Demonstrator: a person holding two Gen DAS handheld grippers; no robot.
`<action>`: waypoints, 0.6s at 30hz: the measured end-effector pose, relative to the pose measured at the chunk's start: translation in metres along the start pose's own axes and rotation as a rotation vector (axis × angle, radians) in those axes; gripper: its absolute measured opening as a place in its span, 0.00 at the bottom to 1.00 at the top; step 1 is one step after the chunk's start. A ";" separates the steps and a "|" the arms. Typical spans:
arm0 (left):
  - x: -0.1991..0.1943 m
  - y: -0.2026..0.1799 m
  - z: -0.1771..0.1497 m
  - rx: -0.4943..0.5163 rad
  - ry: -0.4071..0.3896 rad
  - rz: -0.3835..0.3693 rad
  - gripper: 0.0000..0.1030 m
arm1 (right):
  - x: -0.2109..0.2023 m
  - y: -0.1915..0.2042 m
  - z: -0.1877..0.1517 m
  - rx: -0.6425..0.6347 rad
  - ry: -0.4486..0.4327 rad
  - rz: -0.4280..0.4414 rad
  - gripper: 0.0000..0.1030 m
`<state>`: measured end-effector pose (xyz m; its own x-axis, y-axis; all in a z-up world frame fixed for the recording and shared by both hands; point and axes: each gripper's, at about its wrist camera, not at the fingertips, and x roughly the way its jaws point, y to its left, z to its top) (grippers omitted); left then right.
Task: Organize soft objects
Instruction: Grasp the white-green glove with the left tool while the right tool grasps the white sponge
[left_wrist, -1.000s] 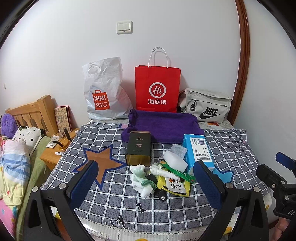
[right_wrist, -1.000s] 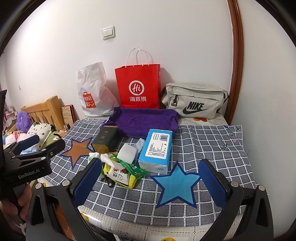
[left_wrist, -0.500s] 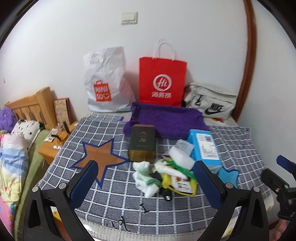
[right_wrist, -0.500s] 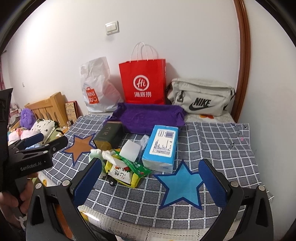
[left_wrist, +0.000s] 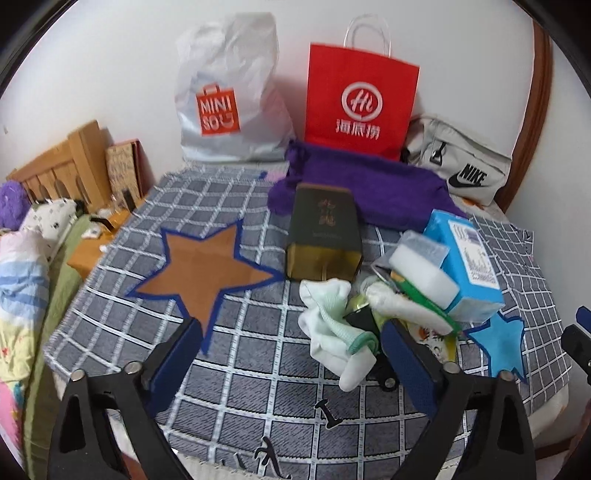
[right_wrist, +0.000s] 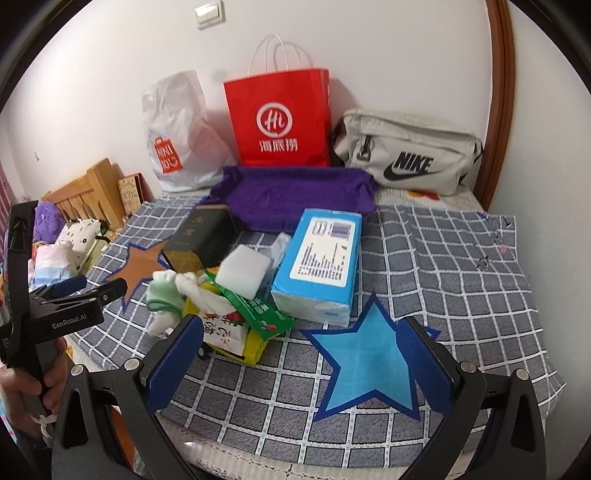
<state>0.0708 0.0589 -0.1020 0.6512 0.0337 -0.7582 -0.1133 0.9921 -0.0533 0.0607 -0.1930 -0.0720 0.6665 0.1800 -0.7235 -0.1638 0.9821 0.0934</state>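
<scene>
On the checked bedspread (right_wrist: 461, 258) nothing is sorted as I hold the left gripper (left_wrist: 291, 354) and right gripper (right_wrist: 301, 362) wide open and empty: one purple towel (right_wrist: 291, 195), one tissue pack (right_wrist: 321, 262), one sponge (right_wrist: 242, 271), two pale socks (left_wrist: 332, 321) (piled mid-bed).

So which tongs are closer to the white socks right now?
Left. The left tongs are open just short of the socks; the right tongs hang over the blue star, off to the side.
</scene>
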 end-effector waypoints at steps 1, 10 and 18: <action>0.008 0.000 -0.001 -0.002 0.014 -0.012 0.89 | 0.004 0.000 0.000 0.001 0.006 -0.001 1.00; 0.058 -0.001 -0.005 0.000 0.087 -0.108 0.71 | 0.030 -0.001 0.002 -0.002 0.049 0.011 0.99; 0.092 -0.003 -0.007 -0.008 0.150 -0.200 0.33 | 0.050 0.007 0.007 -0.020 0.084 0.025 0.99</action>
<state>0.1258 0.0587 -0.1764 0.5428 -0.1818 -0.8199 -0.0004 0.9763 -0.2166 0.0985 -0.1769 -0.1027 0.5988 0.1983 -0.7760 -0.1944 0.9759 0.0994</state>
